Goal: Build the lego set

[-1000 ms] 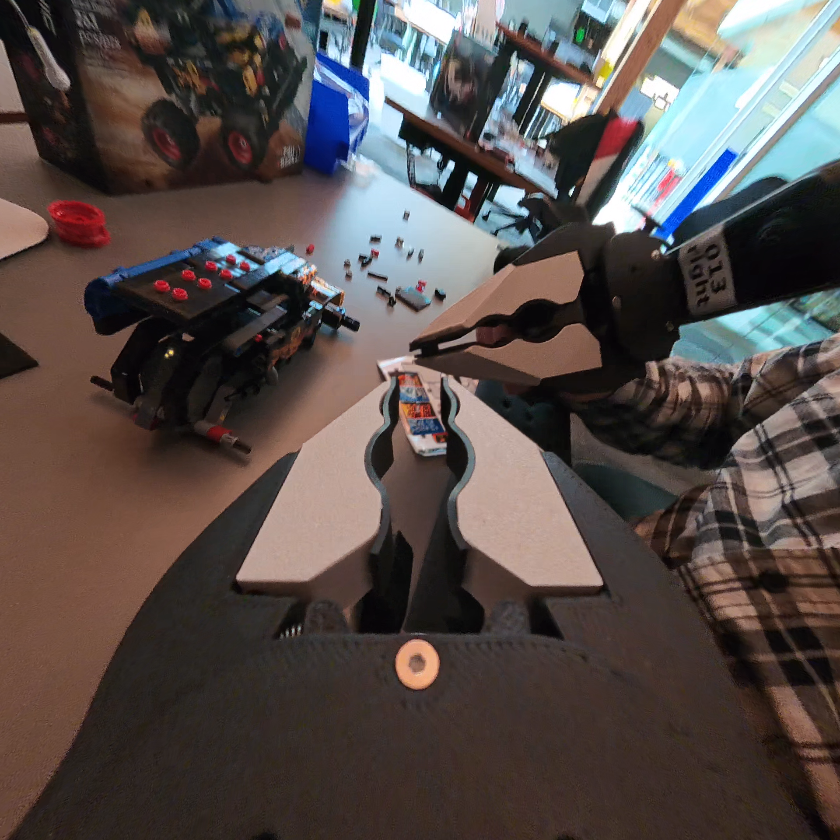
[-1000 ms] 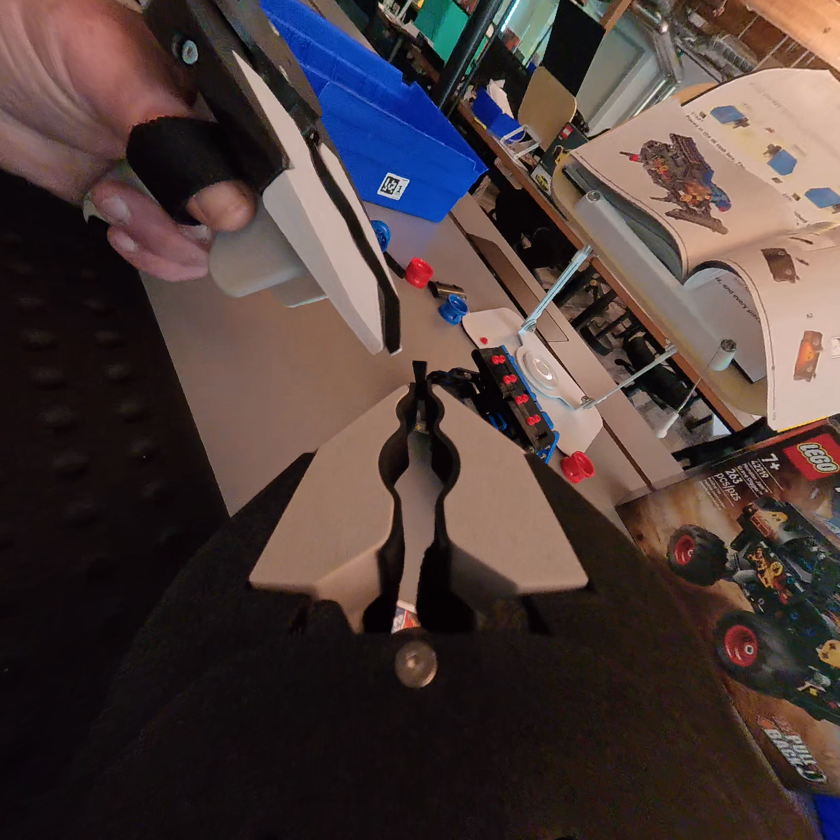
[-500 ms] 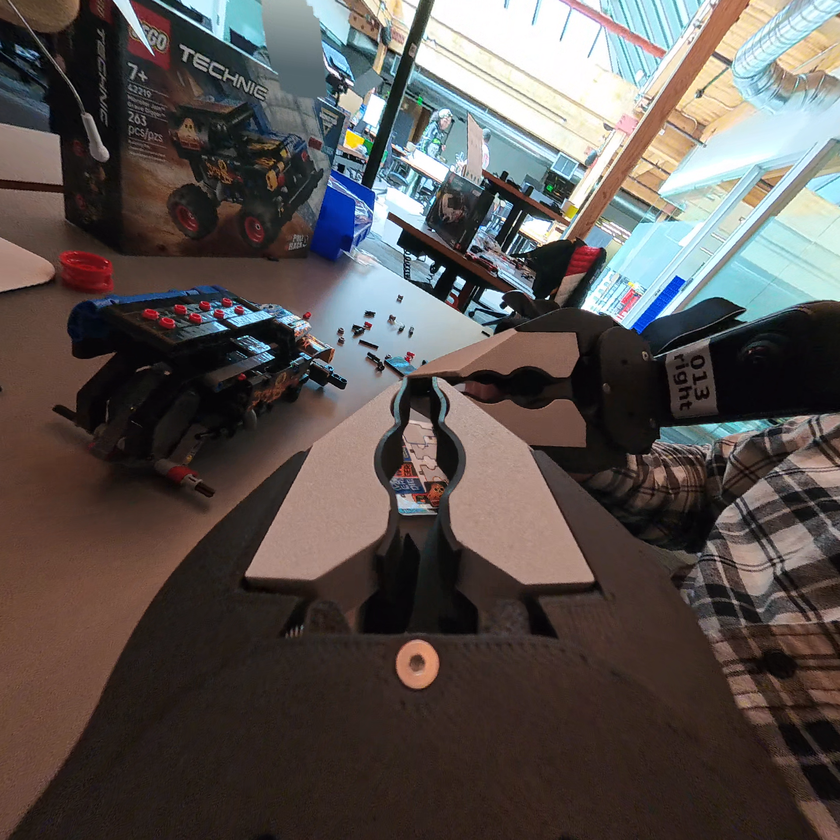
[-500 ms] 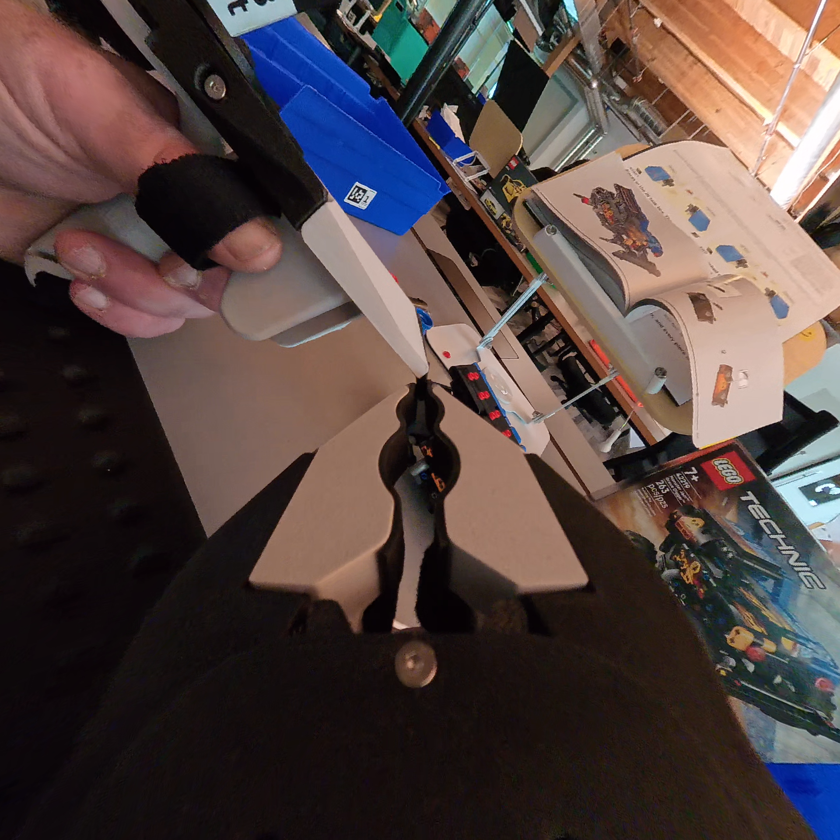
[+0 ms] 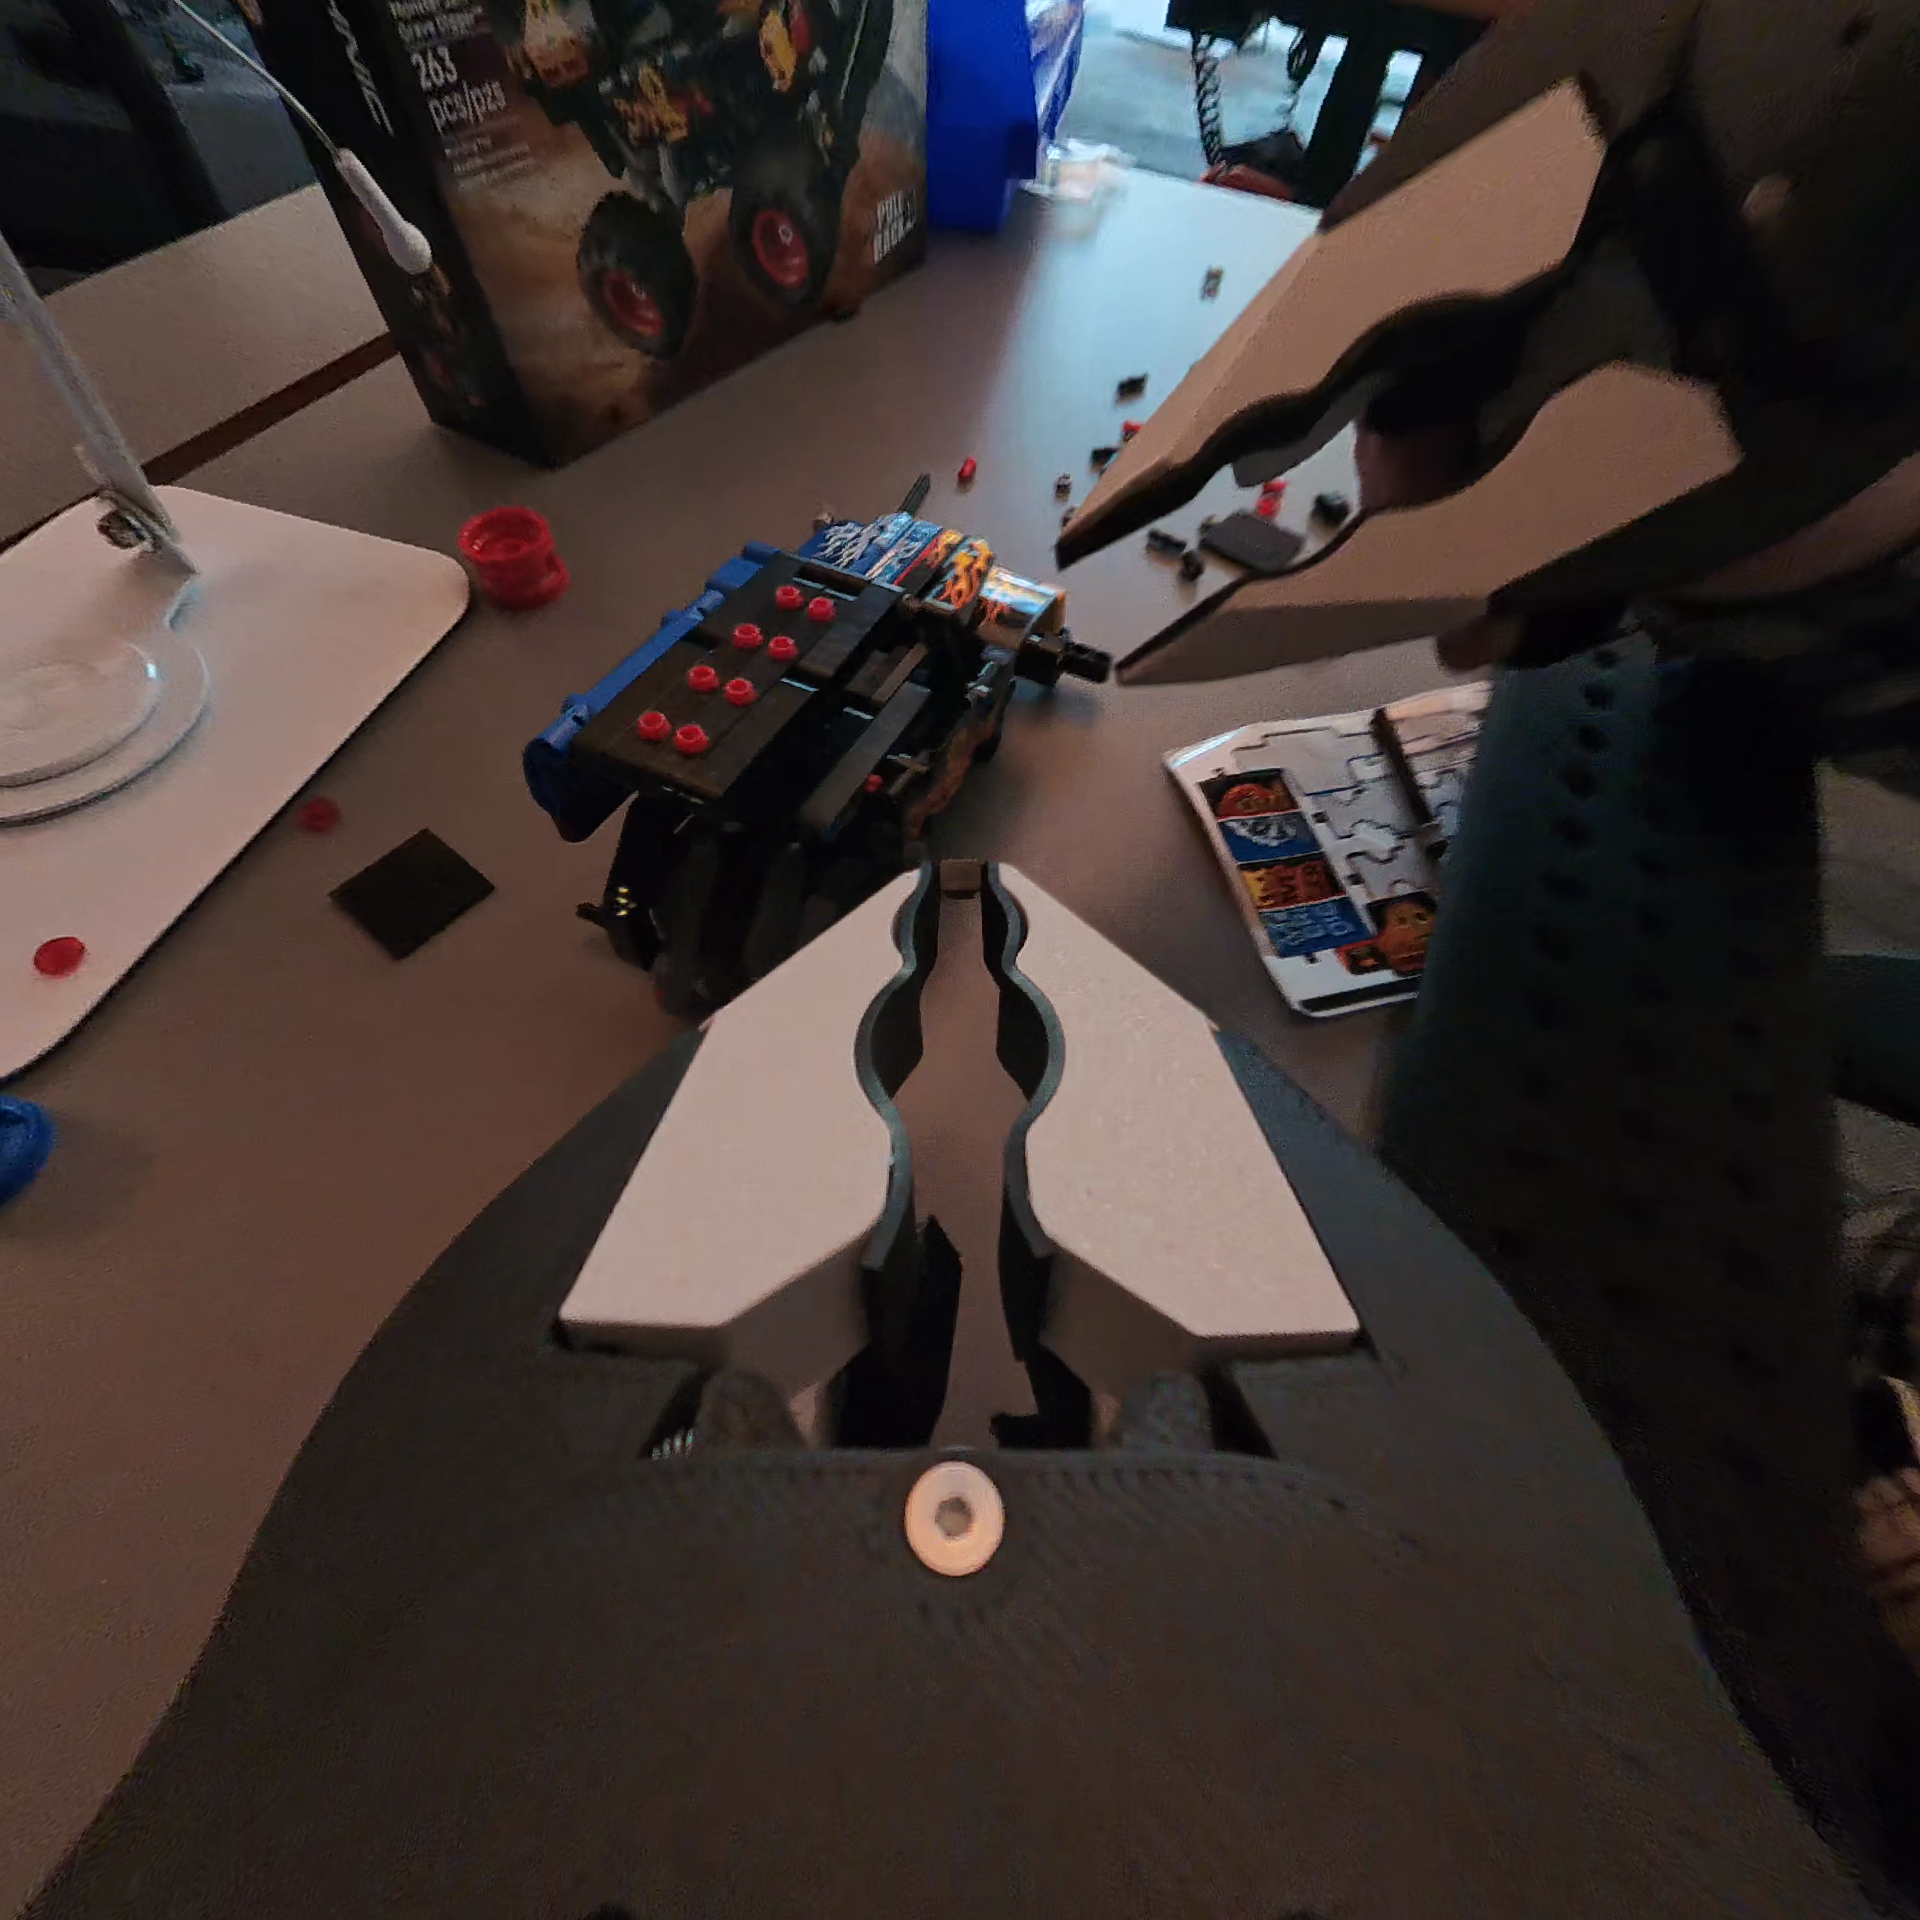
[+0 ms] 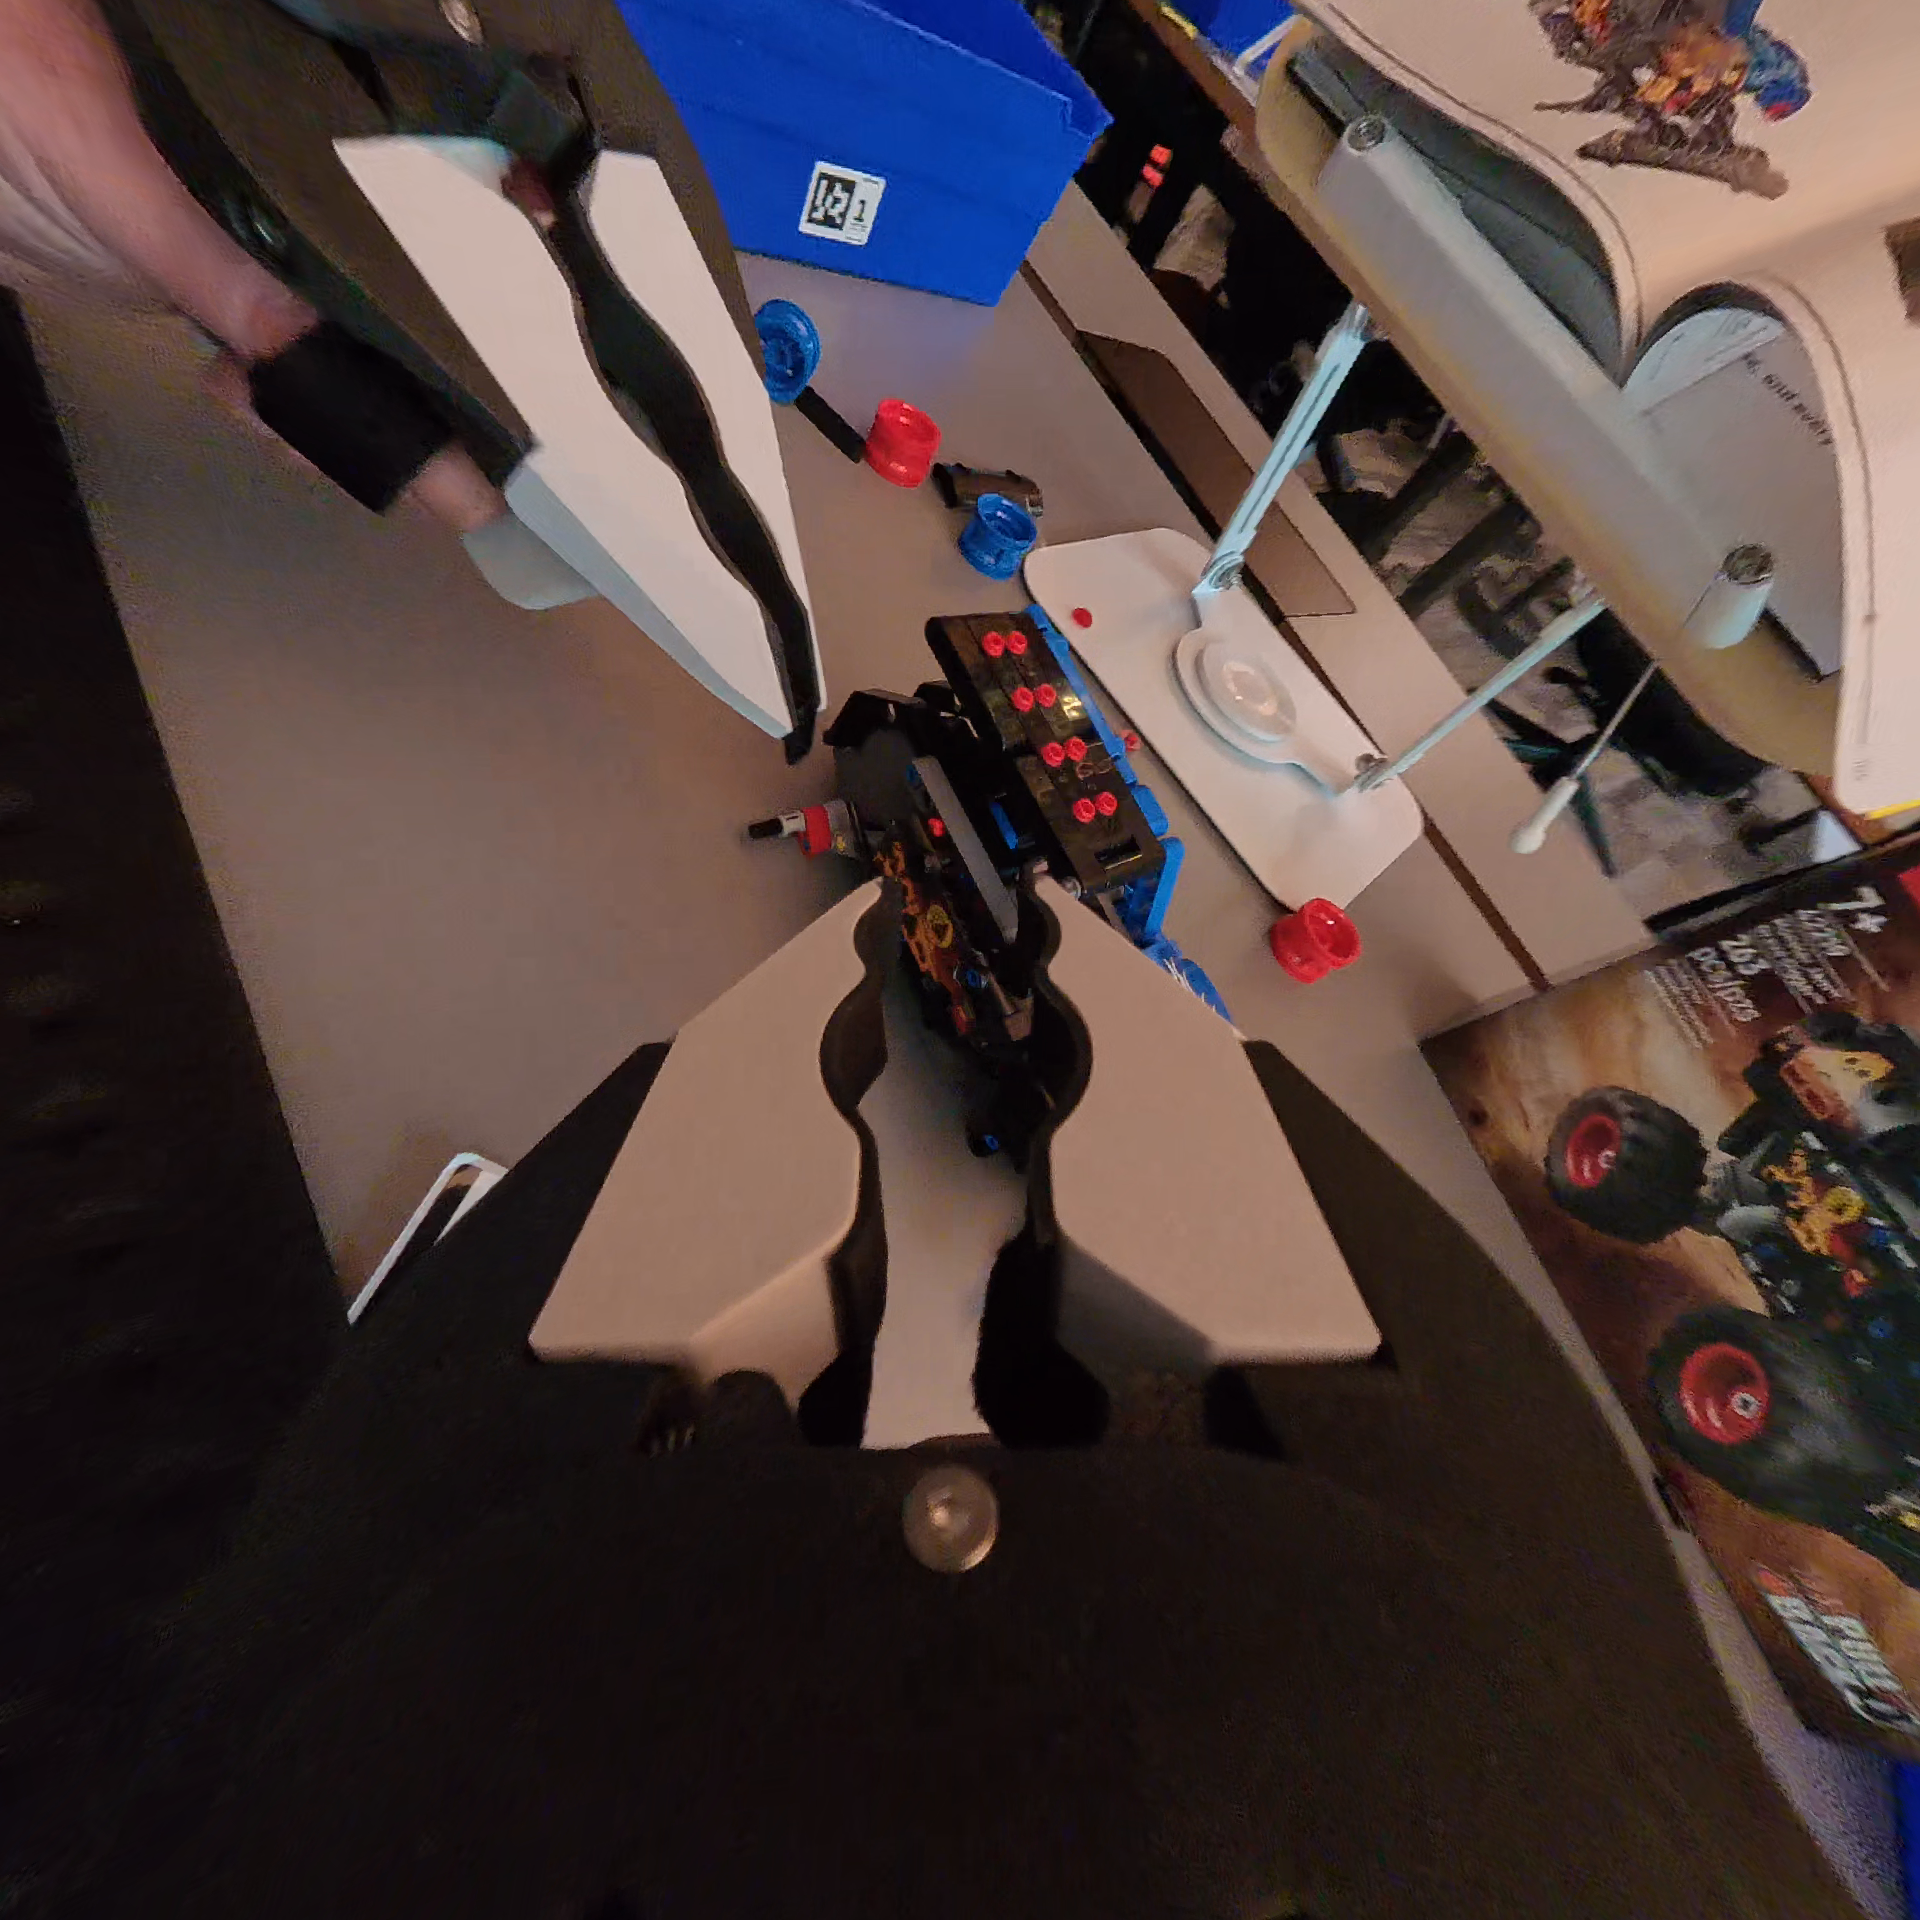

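We look from behind the left claw [image 5: 958, 878], high and tilted down across the tabletop [image 5: 312, 1195], facing the set's box [image 5: 644, 208]. From behind the right claw [image 6: 961, 904] we sit closer and steeper, the picture rolled so that the tabletop runs diagonally. Both views share the half-built truck [image 5: 790, 707], the white stand base [image 5: 260, 665] and the box, seen from roughly crossing directions, and each catches the other claw at its upper edge.
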`<state>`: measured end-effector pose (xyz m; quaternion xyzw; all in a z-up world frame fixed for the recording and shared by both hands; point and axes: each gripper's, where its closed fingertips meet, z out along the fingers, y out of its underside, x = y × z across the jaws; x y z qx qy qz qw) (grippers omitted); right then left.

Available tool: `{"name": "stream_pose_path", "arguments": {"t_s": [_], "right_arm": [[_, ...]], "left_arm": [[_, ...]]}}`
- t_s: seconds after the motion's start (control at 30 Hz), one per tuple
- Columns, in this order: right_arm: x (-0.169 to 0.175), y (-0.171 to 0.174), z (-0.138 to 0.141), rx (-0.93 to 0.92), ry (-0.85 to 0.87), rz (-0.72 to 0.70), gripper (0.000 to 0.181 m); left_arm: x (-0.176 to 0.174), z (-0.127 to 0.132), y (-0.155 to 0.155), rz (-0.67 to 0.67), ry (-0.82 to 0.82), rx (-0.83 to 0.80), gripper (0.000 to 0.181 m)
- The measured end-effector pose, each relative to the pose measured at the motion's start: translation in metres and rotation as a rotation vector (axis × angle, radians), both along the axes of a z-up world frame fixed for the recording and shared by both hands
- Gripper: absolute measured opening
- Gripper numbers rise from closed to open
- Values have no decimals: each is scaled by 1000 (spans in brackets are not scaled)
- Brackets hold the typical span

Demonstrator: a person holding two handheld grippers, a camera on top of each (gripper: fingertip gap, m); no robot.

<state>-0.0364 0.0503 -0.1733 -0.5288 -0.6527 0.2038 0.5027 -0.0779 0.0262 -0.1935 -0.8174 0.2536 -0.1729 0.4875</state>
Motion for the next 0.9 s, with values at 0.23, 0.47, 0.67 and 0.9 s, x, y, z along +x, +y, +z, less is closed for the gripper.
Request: {"name": "stream_pose_path", "arguments": {"t_s": [0.23, 0.47, 0.67, 0.9], "right_arm": [[-18, -31, -10, -54, -27, 199, 16], [-21, -39, -13, 78, -35, 220, 5], [-17, -48, -3, 241, -10, 285, 18], [-19, -66, -8, 443, -67, 411, 18]], "left_arm": [[23, -4, -2, -127, -70, -40, 7], [30, 10, -11, -194, -262, -96, 7], [29, 11, -23, -281, -305, -192, 6], [34, 14, -35, -391, -330, -301, 6]]}}
